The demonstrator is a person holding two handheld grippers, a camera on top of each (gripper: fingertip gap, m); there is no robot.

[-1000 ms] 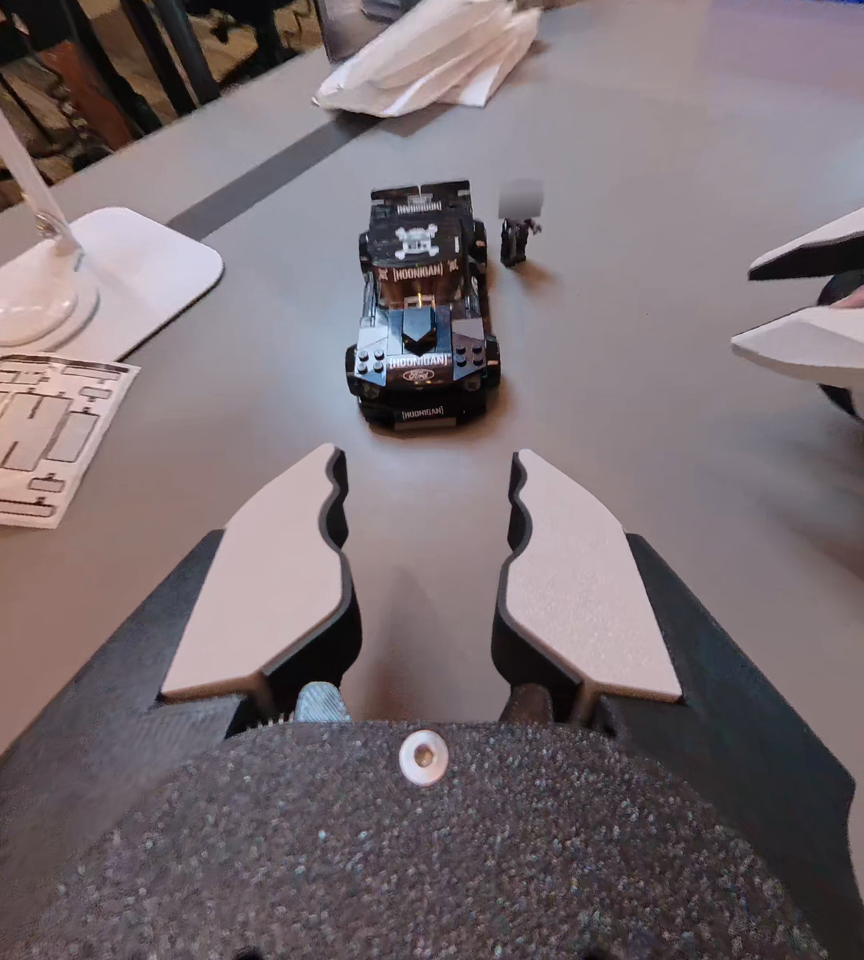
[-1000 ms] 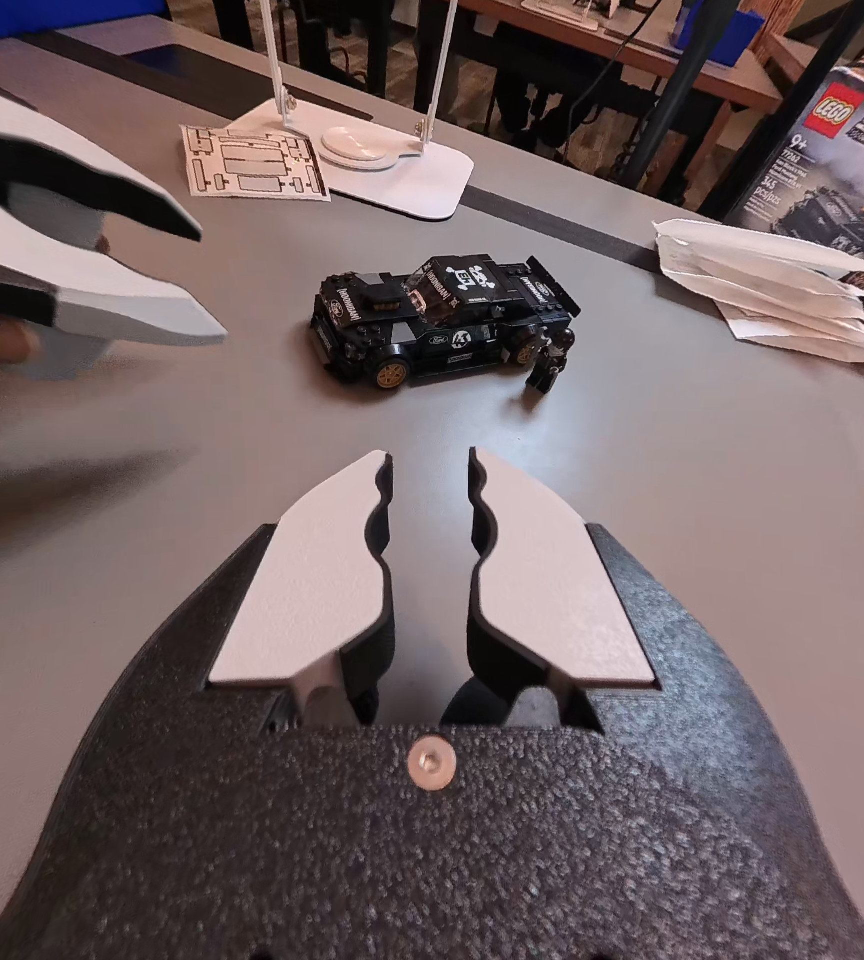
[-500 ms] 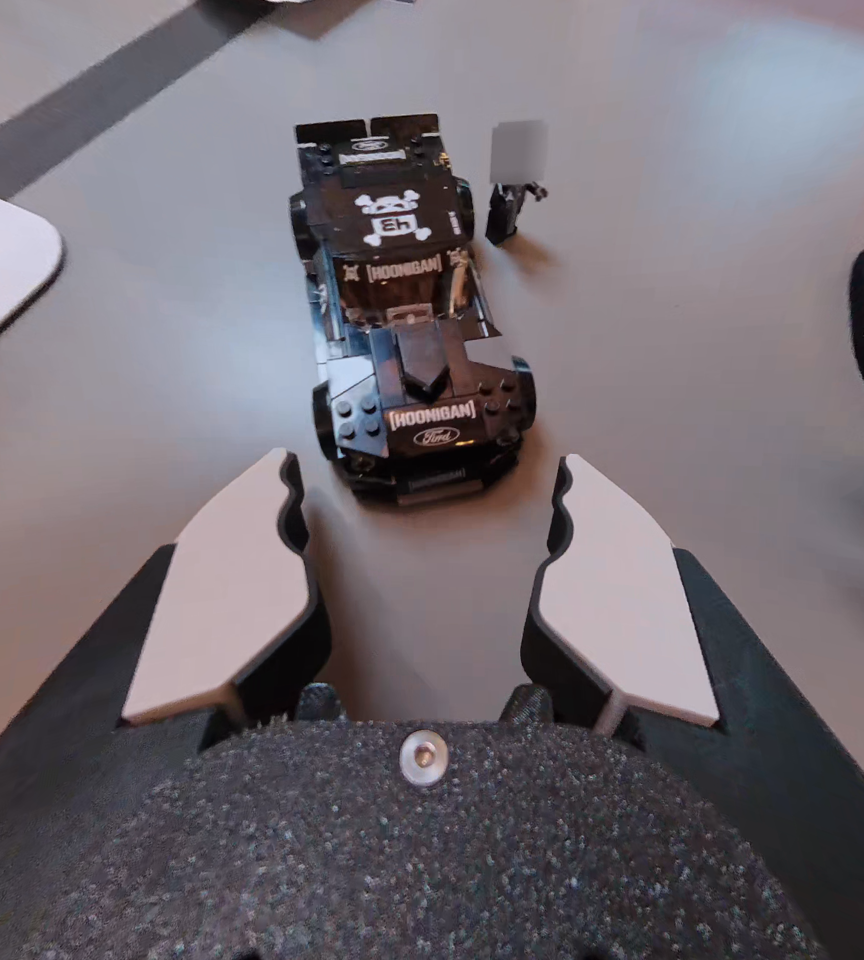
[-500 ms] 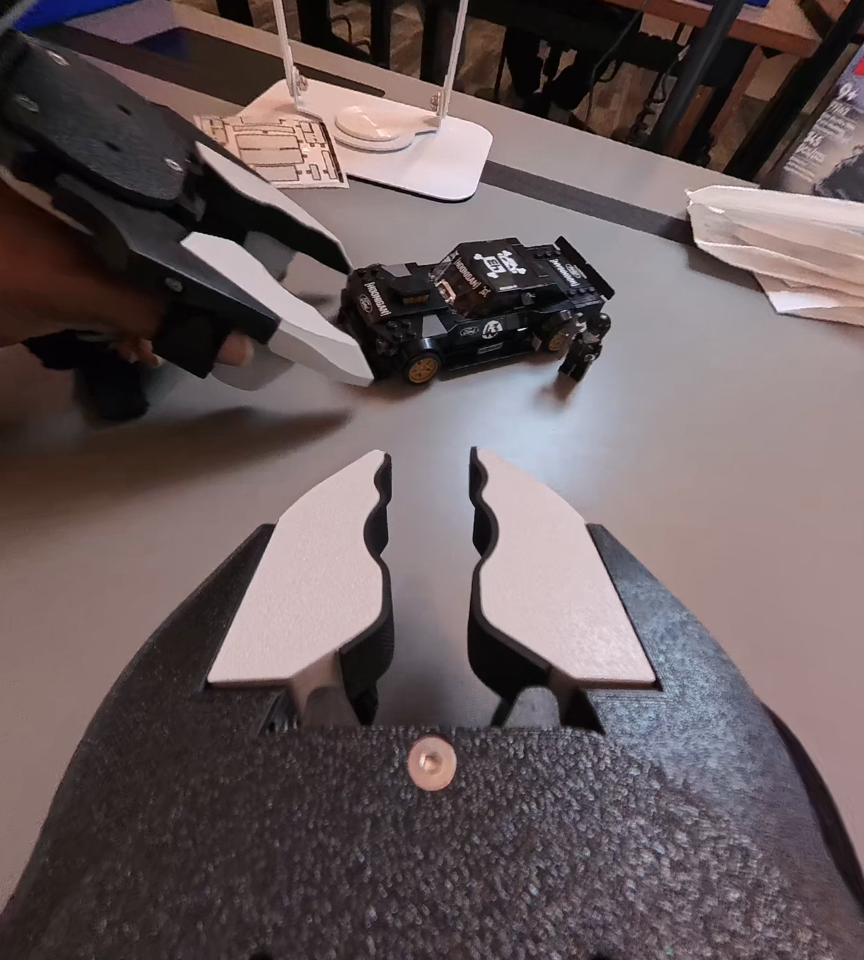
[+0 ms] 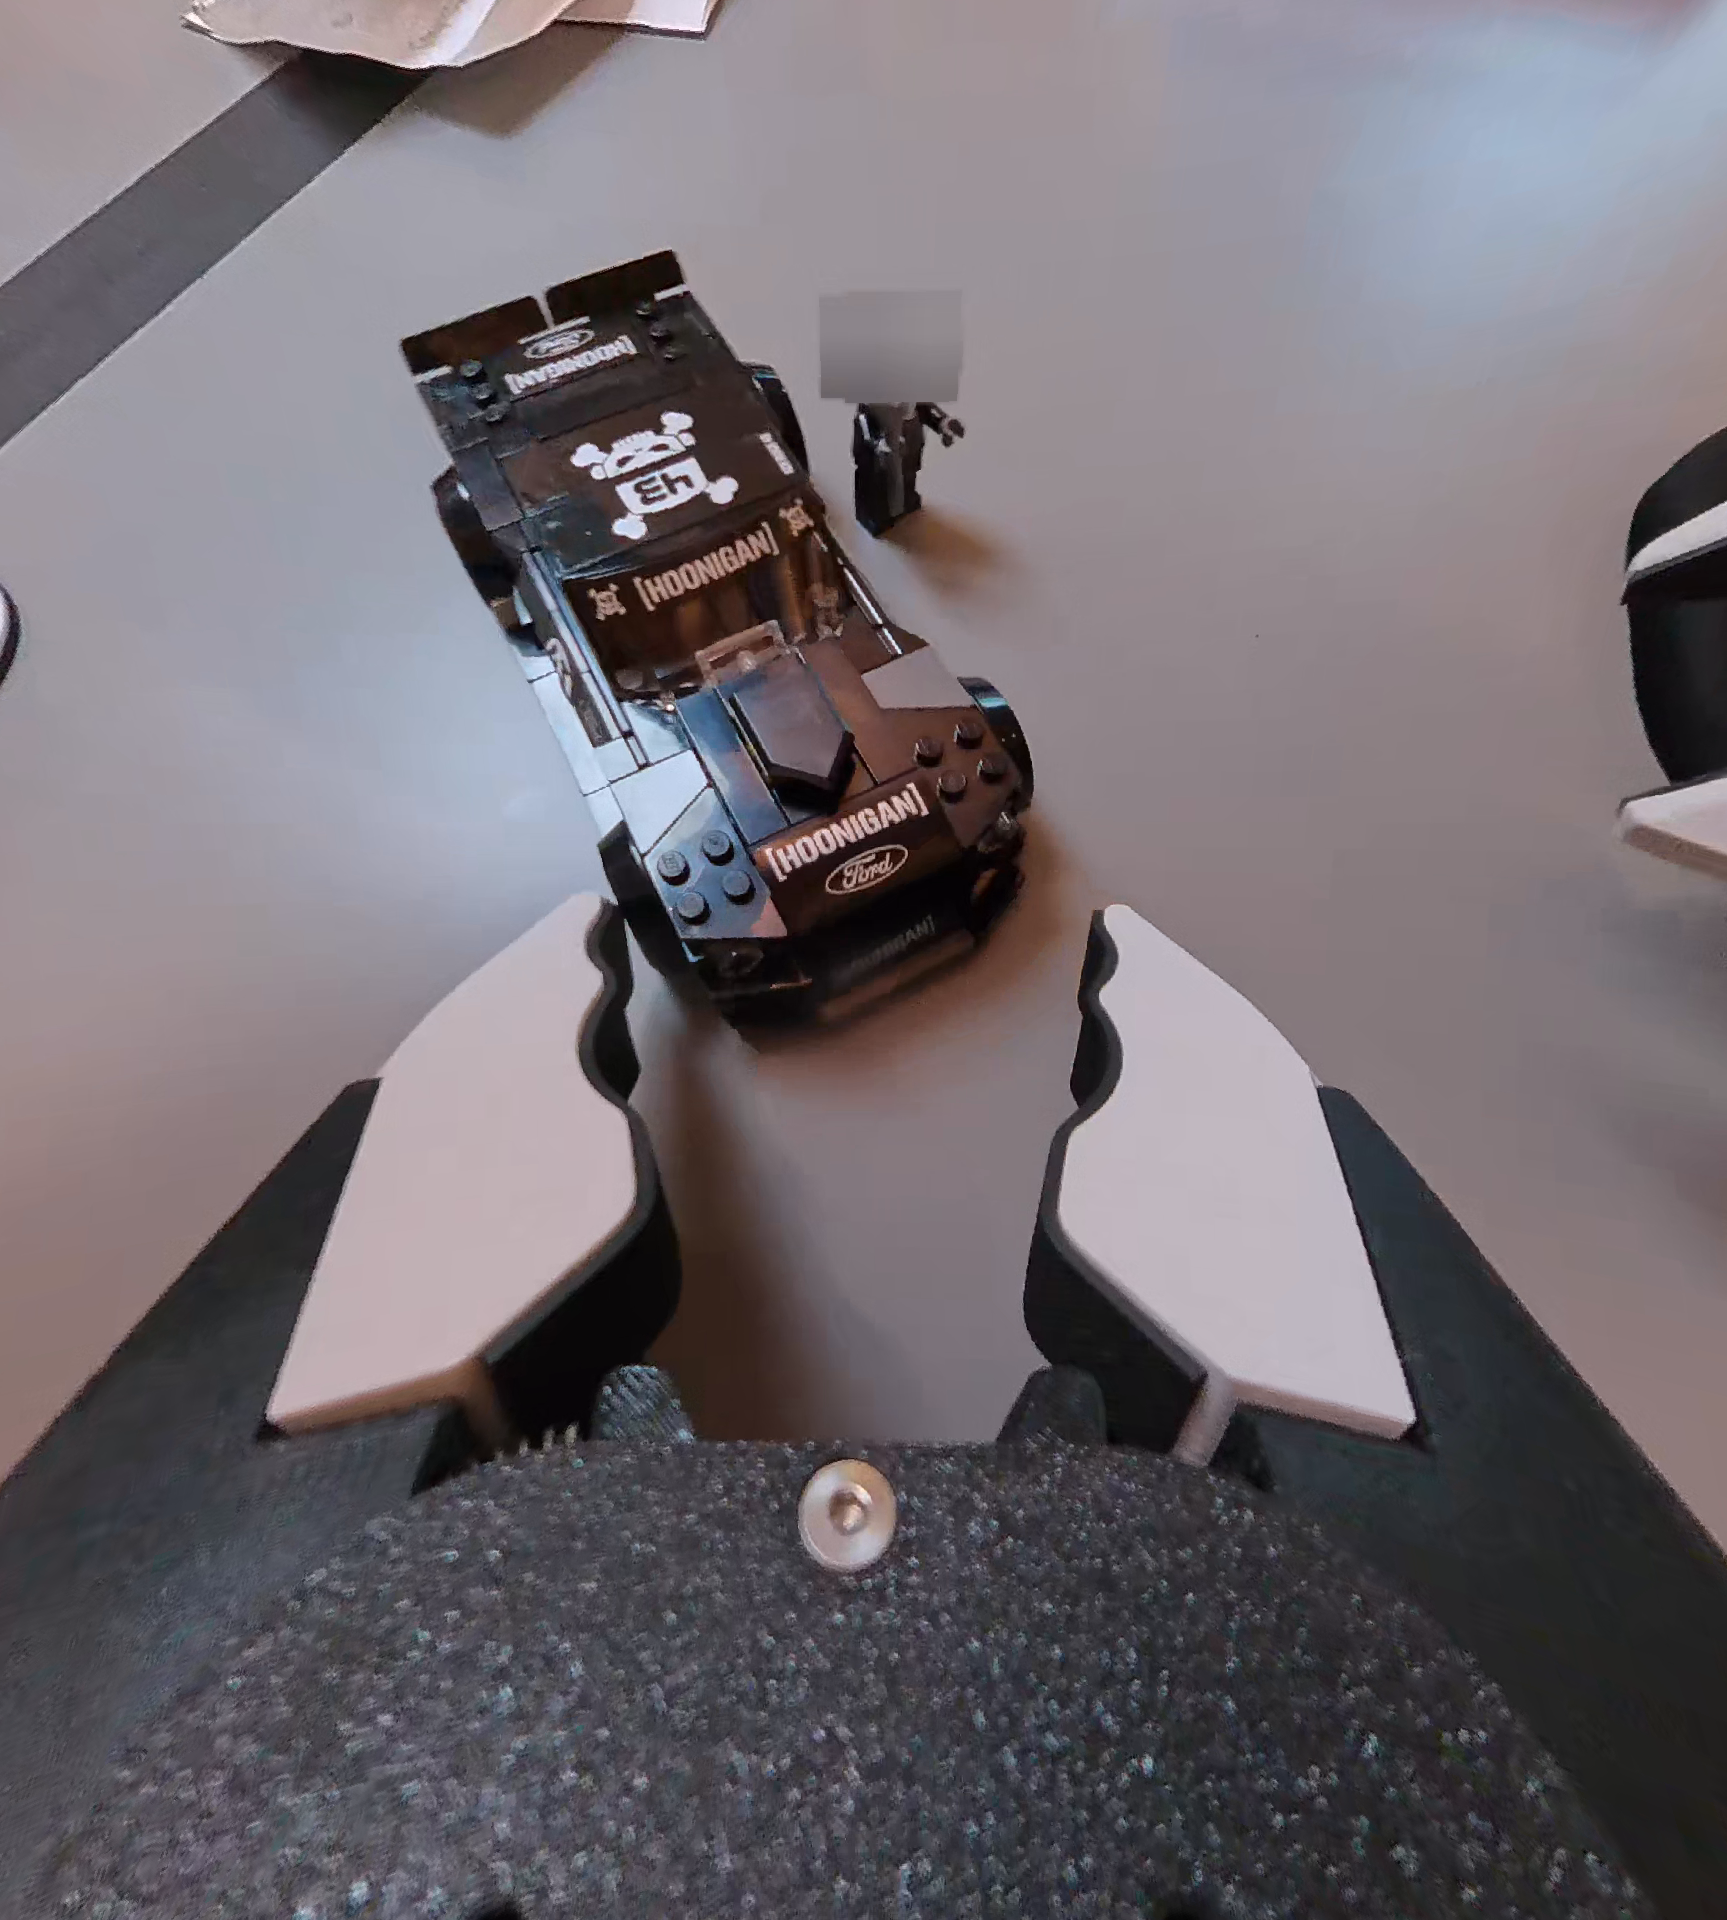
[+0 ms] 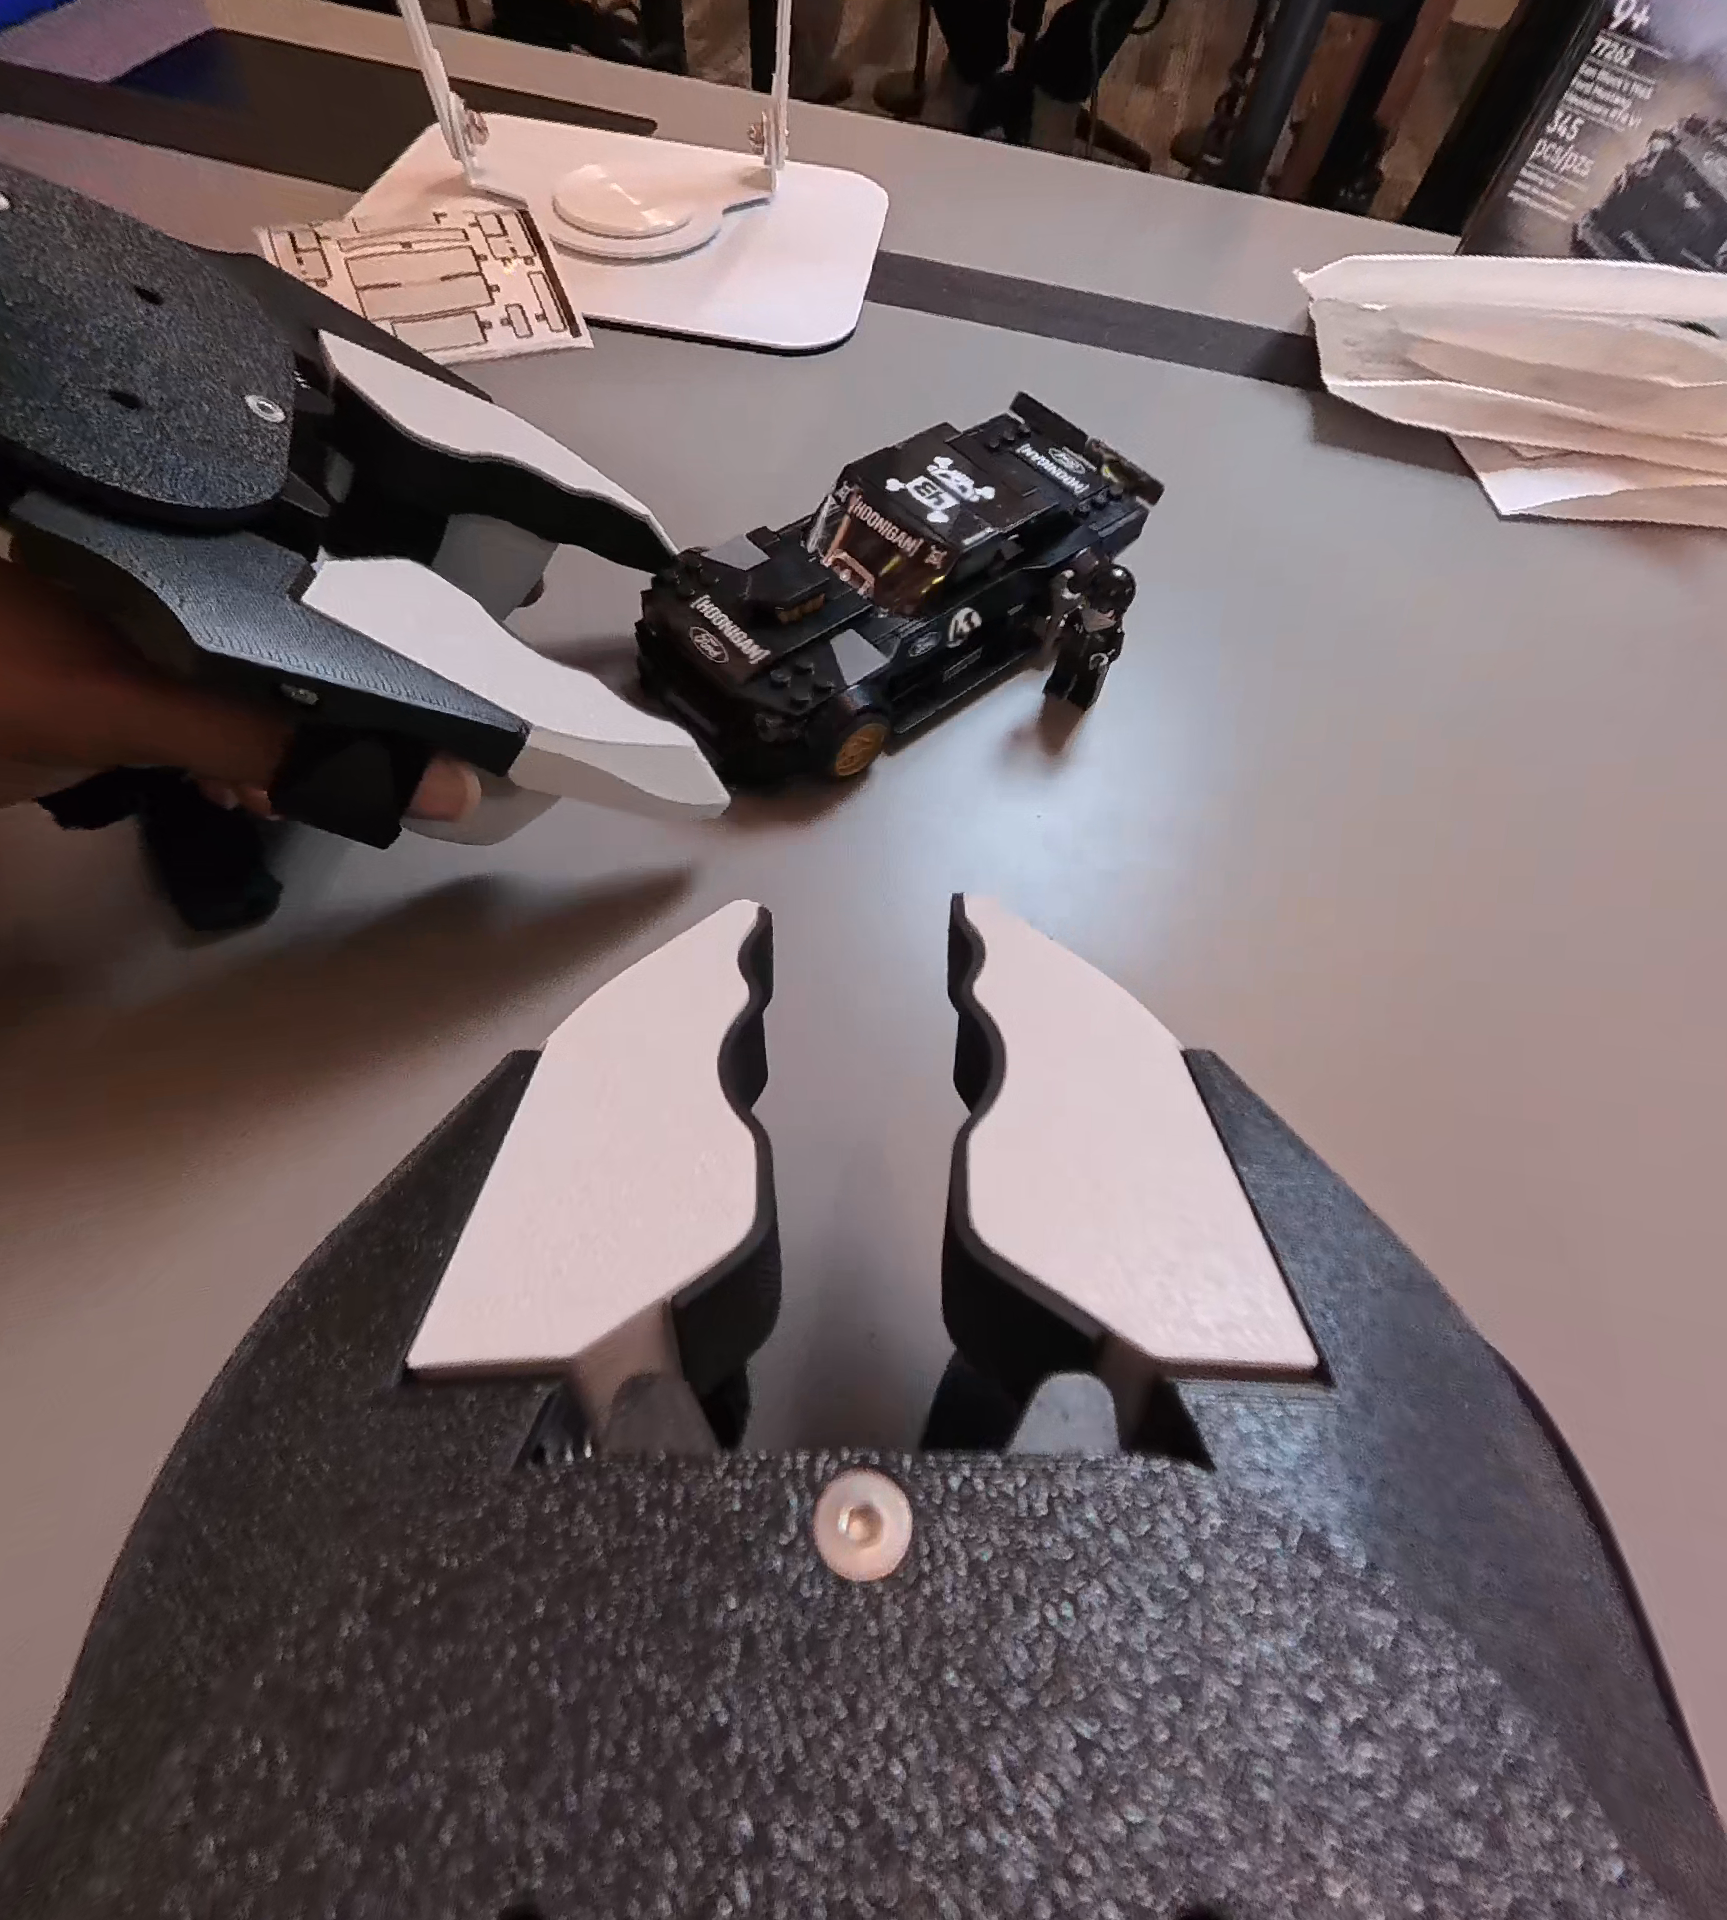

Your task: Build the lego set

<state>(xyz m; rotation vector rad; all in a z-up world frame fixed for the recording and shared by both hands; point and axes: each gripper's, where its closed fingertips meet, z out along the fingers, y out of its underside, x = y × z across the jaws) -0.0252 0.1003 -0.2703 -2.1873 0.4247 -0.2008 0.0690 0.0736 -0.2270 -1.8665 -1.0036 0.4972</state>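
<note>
A black Lego car (image 5: 713,644) with white decals stands on the grey table, nose toward my left gripper. A black minifigure (image 5: 890,468) stands beside its rear right side. My left gripper (image 5: 848,935) is open wide and empty, low over the table, its fingertips on either side of the car's front bumper. In the right wrist view the left gripper (image 6: 690,675) sits at the nose of the car (image 6: 900,592), with the minifigure (image 6: 1087,634) to the right. My right gripper (image 6: 859,914) is open with a narrow gap and empty, short of the car.
A white stand base (image 6: 734,260) and a sticker sheet (image 6: 423,281) lie at the back left. White paper bags (image 6: 1565,384) and the set's box (image 6: 1669,156) are at the back right. A dark strip (image 5: 111,270) crosses the table. The minifigure (image 6: 1087,634) is about 11 cm from my left fingertips.
My left gripper has moved forward to the car's nose and opened wider. The right gripper has kept its gap and come a little closer to the car.
</note>
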